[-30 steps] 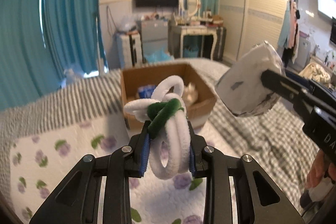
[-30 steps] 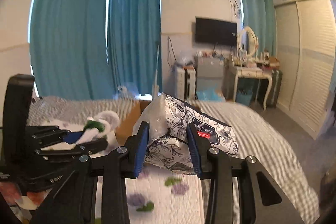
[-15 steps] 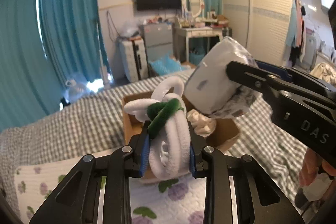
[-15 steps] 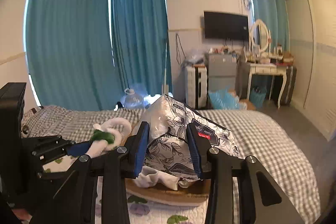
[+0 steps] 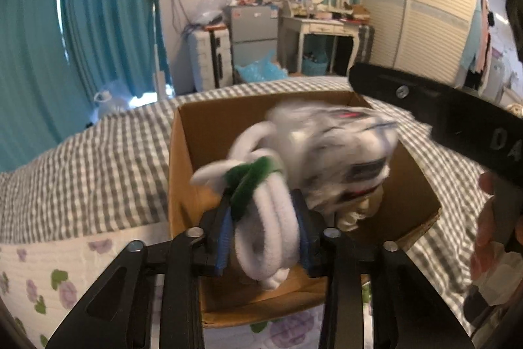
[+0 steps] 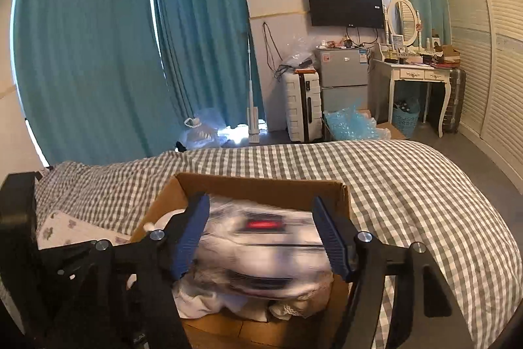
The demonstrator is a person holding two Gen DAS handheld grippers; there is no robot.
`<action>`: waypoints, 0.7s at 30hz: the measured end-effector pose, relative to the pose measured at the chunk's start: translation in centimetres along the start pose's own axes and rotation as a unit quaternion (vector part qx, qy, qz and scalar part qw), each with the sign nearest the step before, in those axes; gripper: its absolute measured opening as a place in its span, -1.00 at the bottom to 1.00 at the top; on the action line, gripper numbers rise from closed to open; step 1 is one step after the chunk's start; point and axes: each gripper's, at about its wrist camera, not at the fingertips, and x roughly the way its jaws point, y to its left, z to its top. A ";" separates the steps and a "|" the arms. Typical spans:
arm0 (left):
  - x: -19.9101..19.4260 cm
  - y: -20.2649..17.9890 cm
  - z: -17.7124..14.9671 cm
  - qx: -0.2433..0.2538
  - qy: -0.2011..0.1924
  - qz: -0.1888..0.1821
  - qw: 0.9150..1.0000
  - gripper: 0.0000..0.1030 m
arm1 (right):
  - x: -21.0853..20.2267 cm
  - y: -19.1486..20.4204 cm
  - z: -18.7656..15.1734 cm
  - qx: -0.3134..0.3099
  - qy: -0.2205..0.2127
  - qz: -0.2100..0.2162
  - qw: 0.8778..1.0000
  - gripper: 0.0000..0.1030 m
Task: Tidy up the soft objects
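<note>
White-and-green fuzzy loop bundle (image 5: 266, 219) is seen between the left gripper (image 5: 264, 239) pads, over the near edge of the cardboard box (image 5: 183, 159) — jaws opening, pad contact cannot be told through blur. Floral tissue pack (image 6: 261, 251) is blurred, just ahead of the right gripper (image 6: 263, 234), inside the box on white cloth (image 6: 202, 300) — jaws opening, pads spread clear of the pack. Box is set on the checked bedspread (image 6: 408, 195).

Matt brown cardboard box (image 6: 261, 185) holds a glossy plastic pack (image 6: 261, 244) on checked cloth bedding (image 6: 408, 192).
</note>
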 end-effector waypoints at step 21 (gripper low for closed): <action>-29.9 -4.2 5.9 0.026 -0.245 0.048 0.968 0.56 | -28.5 4.5 9.5 -0.032 -0.155 -0.032 0.987 0.85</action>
